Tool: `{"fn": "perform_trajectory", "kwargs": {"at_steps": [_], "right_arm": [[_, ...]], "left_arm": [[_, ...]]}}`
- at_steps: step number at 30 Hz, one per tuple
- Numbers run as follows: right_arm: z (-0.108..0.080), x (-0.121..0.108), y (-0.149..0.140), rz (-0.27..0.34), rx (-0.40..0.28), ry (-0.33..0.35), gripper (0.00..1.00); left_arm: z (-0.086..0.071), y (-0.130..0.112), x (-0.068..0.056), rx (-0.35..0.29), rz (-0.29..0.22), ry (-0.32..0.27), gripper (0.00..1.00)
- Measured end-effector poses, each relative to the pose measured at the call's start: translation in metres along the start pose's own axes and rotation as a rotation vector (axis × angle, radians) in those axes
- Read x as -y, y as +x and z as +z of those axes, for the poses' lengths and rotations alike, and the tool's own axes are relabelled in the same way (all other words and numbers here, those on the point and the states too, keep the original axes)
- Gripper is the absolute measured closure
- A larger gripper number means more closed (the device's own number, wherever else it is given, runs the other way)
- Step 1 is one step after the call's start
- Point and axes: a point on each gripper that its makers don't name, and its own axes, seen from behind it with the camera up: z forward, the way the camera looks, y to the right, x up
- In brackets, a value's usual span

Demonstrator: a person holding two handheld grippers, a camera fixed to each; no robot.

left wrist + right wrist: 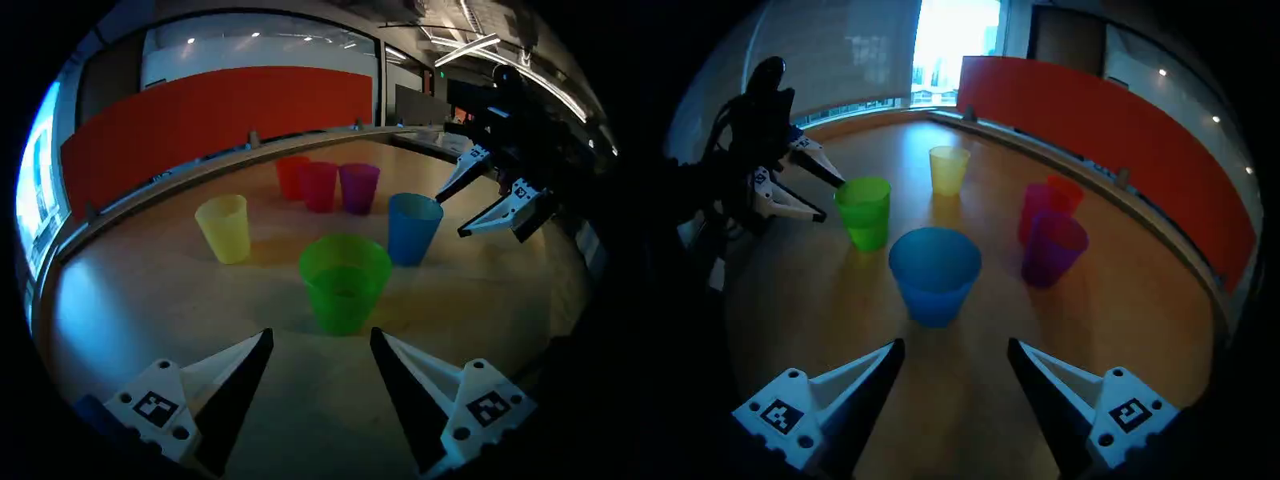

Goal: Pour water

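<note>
Left gripper [321, 334] is hanging wide open over the wooden table [120, 304], gripping nothing; the green cup [344, 284] is standing upright just ahead of its fingertips. The left gripper view is also catching the right gripper [450, 216] at upper right, its fingers parted and pointing at the blue cup [413, 228] without touching it. The right gripper view is showing that same gripper from behind, again spread wide and empty, with the blue cup sitting just ahead of the tips, and it is taking in a bright window [956, 48] at the top. In this view the green cup is sitting just beside the left gripper's tips. Six cups are standing upright and apart from both tools: green and blue nearest, a yellow cup [225, 228] off alone, and a red cup [290, 176], pink cup [319, 186] and purple cup [358, 188] clustering close together near the red wall panel [224, 112]. The green cup is showing a darker band low inside — water or shadow, cannot tell. The blue cup's inside is looking plain — no waterline is readable. The other cups' insides are too far off to judge.
</note>
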Motion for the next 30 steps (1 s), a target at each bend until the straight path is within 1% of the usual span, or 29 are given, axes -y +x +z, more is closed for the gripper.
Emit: {"fn": "perform_trajectory", "kwargs": {"at_steps": [3,9,12,21,27,30], "right_arm": [[-0.006,-0.006,0.005,0.017,-0.040,-0.036,0.00],[-0.018,-0.018,0.005,0.057,-0.096,-0.107,0.00],[-0.025,-0.025,0.005,0.078,-0.126,-0.148,0.00],[-0.047,-0.041,0.020,0.120,-0.258,-0.275,0.00],[-0.057,-0.056,0.022,0.156,-0.316,-0.370,0.00],[-0.063,-0.065,0.026,0.175,-0.350,-0.419,0.00]], "left_arm": [[-0.007,0.004,0.004,-0.023,-0.017,0.023,0.10],[-0.023,0.009,0.016,-0.074,-0.051,0.078,0.10],[-0.032,0.012,0.024,-0.102,-0.070,0.113,0.10],[-0.059,0.023,0.047,-0.193,-0.117,0.218,0.10],[-0.077,0.031,0.061,-0.259,-0.144,0.291,0.10],[-0.086,0.032,0.070,-0.286,-0.152,0.332,0.10]]}}
